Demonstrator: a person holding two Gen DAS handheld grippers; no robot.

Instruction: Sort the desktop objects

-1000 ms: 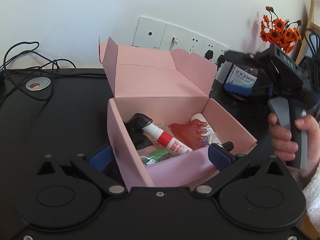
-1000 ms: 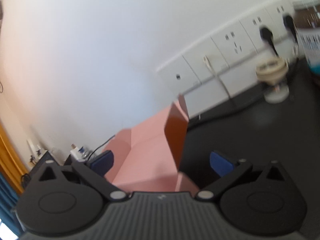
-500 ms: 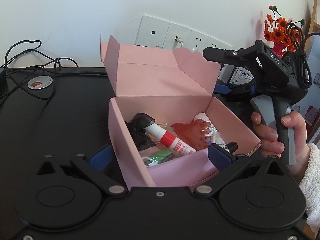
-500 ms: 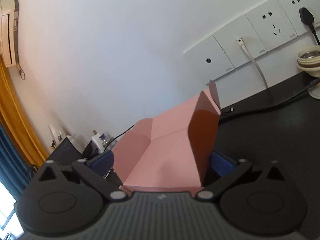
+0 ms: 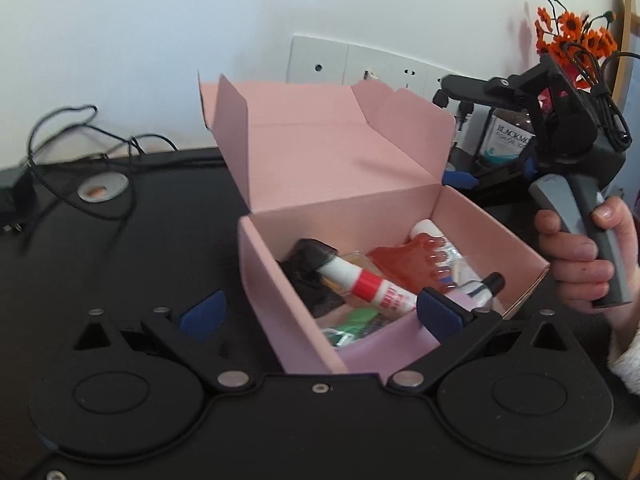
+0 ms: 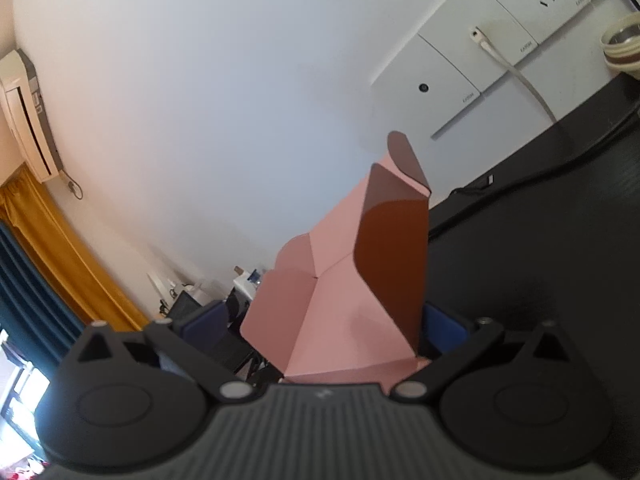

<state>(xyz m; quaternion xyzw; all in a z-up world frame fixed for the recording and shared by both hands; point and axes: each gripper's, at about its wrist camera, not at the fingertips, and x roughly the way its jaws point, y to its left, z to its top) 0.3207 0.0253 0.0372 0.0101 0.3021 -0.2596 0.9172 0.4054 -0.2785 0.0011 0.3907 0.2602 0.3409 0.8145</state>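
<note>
An open pink cardboard box stands on the black desk. Its lid stands upright at the back. Inside lie a white and red tube, a red foot-shaped toy, a black bow, a green item and a small black-capped bottle. My left gripper is open, its fingers straddling the box's front left corner. My right gripper is open around the lid's right side flap; in the left wrist view it is behind the box's right side.
Wall sockets line the wall behind the box. A supplement jar and orange flowers stand at the back right. Black cables and a round metal grommet lie at the left.
My right gripper has moved in toward the lid, and its fingers now straddle the lid's side flap. The left gripper has stayed at the box's front corner.
</note>
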